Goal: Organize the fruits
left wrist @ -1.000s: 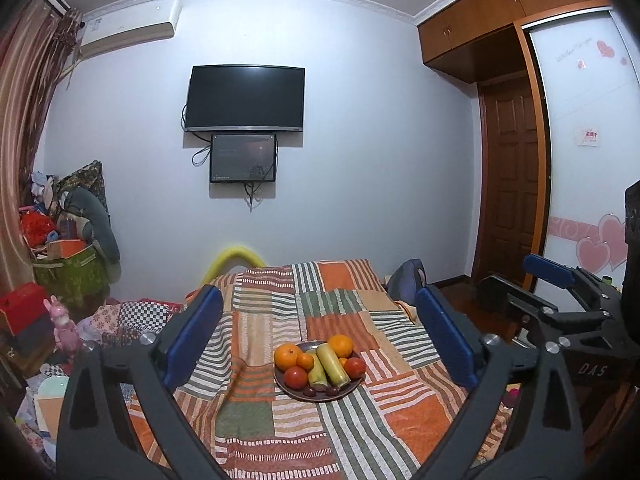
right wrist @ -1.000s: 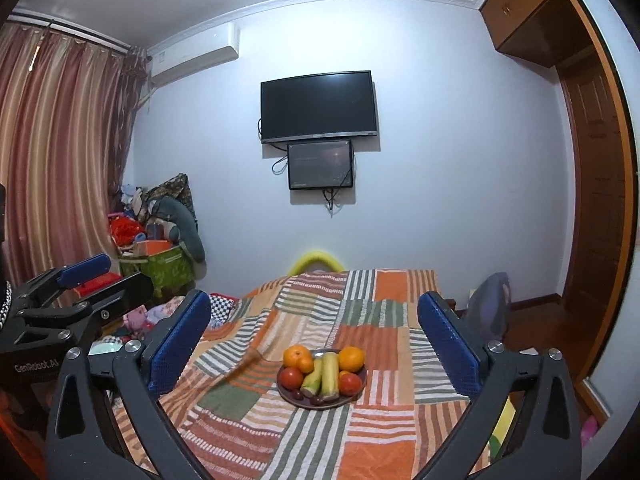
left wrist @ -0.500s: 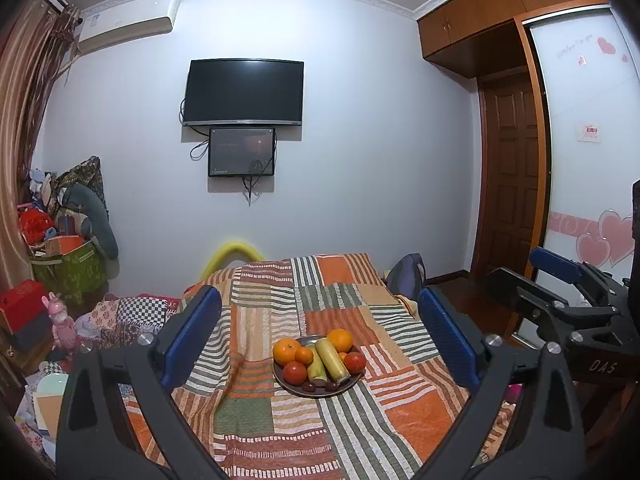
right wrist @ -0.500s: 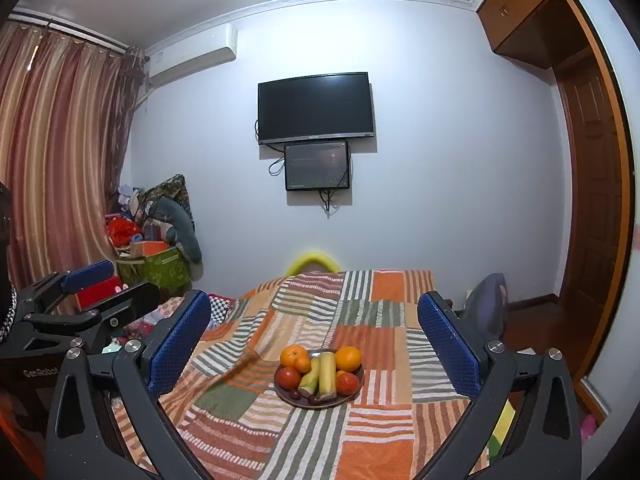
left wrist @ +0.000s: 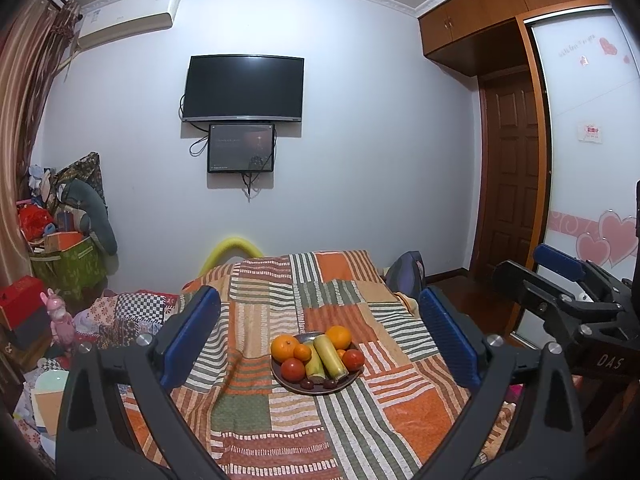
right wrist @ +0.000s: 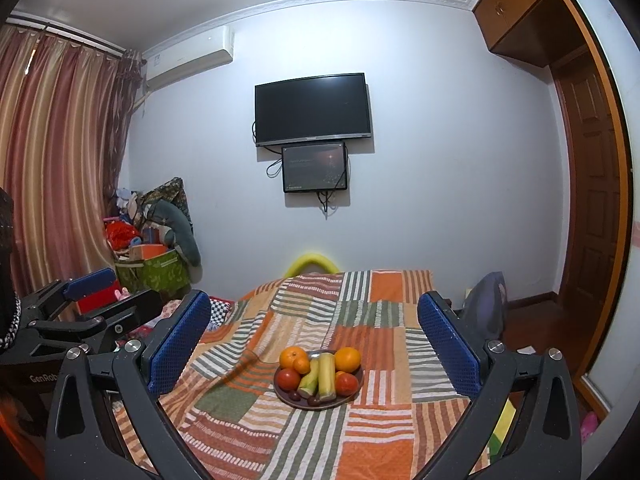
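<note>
Lying half under the corn on the plate (left wrist: 288,380), the small dark fruits (left wrist: 307,384) are too tiny to name. Since a second ago the plate has risen slightly in both views, on the bed (left wrist: 360,412). The left gripper (left wrist: 320,342) and right gripper (right wrist: 314,344) hover level, short of it, fingers (right wrist: 180,346) wide apart, holding nothing.

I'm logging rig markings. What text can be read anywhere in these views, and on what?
"DAS": on the right gripper, seen in the left view.
"GenRob", cut off: on the left gripper, seen in the right view.
Wardrobe door script, its card and the TV logo: too small to read.
</note>
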`<state>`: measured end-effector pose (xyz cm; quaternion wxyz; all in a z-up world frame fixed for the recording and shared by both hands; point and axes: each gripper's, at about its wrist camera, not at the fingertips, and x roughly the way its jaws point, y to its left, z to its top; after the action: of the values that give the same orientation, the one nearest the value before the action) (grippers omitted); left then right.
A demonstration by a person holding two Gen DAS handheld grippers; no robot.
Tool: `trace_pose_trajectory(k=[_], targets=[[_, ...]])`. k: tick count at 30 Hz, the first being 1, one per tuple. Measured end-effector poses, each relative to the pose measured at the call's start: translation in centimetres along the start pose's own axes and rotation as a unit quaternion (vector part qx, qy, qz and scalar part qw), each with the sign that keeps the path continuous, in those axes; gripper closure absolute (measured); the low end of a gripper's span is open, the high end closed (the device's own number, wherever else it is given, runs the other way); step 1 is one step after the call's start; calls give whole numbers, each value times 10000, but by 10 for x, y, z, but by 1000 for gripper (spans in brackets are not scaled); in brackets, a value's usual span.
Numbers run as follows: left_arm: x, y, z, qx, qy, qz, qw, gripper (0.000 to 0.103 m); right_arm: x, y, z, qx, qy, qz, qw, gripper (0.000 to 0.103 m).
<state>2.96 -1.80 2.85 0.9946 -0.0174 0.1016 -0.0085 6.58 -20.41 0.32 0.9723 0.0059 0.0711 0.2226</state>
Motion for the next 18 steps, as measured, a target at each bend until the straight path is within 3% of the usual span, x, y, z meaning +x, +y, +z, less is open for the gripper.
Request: trace_pose_trajectory(k=[18], targets=[[1,-1,-1,7,13,-58,10000,2,-1,0,3,13,-7,-8,10000,0]])
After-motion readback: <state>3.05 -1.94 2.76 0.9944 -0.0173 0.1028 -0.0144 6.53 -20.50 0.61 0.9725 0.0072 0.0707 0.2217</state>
